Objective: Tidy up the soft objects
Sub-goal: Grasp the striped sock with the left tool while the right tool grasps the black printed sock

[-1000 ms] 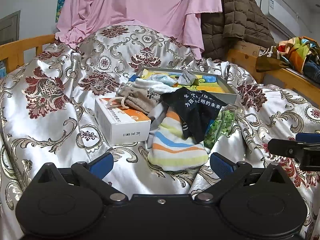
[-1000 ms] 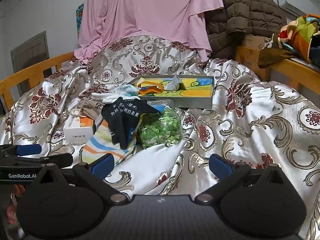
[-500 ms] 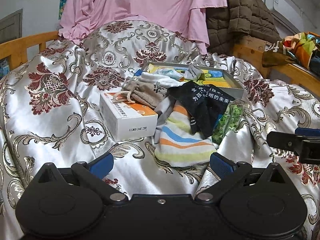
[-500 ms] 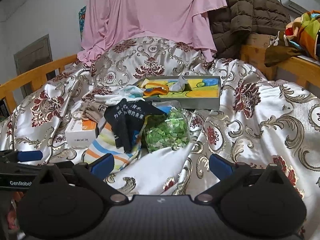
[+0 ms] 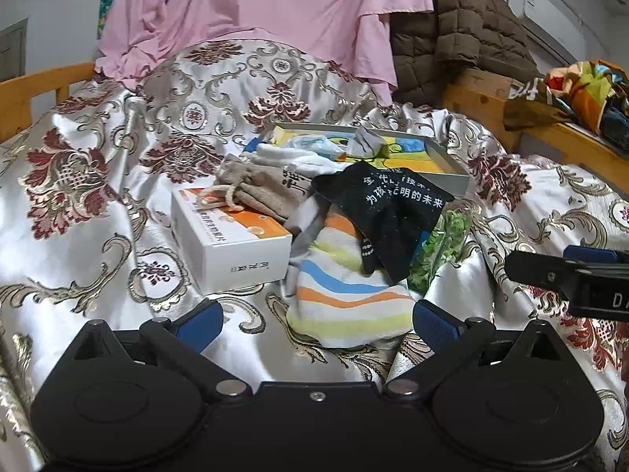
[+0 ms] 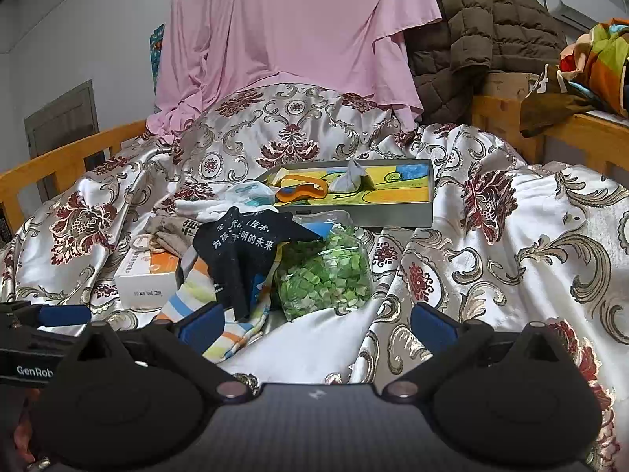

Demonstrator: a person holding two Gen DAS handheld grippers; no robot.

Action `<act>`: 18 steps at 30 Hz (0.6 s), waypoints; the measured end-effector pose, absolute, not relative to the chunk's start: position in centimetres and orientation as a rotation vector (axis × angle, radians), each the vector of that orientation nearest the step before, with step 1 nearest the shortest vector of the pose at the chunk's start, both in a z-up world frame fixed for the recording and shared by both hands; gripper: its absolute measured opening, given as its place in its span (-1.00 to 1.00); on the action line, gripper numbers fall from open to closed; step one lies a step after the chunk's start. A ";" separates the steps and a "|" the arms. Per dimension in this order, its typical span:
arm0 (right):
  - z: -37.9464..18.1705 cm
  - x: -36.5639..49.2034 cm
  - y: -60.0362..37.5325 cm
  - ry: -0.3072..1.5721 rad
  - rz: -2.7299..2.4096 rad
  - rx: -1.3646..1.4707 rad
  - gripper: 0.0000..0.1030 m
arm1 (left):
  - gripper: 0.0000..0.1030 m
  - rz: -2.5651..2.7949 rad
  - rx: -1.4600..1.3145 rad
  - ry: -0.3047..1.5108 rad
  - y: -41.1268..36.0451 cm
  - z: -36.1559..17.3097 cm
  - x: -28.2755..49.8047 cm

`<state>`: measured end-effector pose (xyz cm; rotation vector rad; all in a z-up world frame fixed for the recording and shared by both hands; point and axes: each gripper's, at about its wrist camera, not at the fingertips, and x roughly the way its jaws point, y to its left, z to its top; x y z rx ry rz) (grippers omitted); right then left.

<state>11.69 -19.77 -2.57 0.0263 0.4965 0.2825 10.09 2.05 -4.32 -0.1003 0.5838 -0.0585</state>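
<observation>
A pile of soft items lies on the patterned satin cover. A striped sock (image 5: 346, 295) (image 6: 196, 295) is at the front, with a black cloth with white lettering (image 5: 389, 212) (image 6: 243, 247) draped over it. A beige drawstring pouch (image 5: 259, 190) (image 6: 173, 230) and white socks (image 5: 298, 157) (image 6: 208, 208) lie behind. My left gripper (image 5: 316, 320) is open just in front of the striped sock, touching nothing. My right gripper (image 6: 316, 324) is open, near the sock's edge and a clear bag of green pieces (image 6: 326, 271) (image 5: 440, 247).
A white and orange box (image 5: 236, 247) (image 6: 147, 279) sits left of the pile. A grey tray (image 6: 393, 216) (image 5: 452, 181) with a colourful bottom holds small items behind it. Wooden rails (image 6: 59, 165) (image 5: 570, 141) flank the bed; pink cloth (image 5: 255, 11) and a brown jacket (image 6: 483, 27) hang behind.
Both grippers have moved forward a little toward the pile, so the items look larger. Both stay open and nothing on the cover has moved.
</observation>
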 end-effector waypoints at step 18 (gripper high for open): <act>-3.0 15.4 -17.6 0.306 0.391 -0.155 0.99 | 0.98 -0.146 -0.122 0.633 3.1 -5.3 13.9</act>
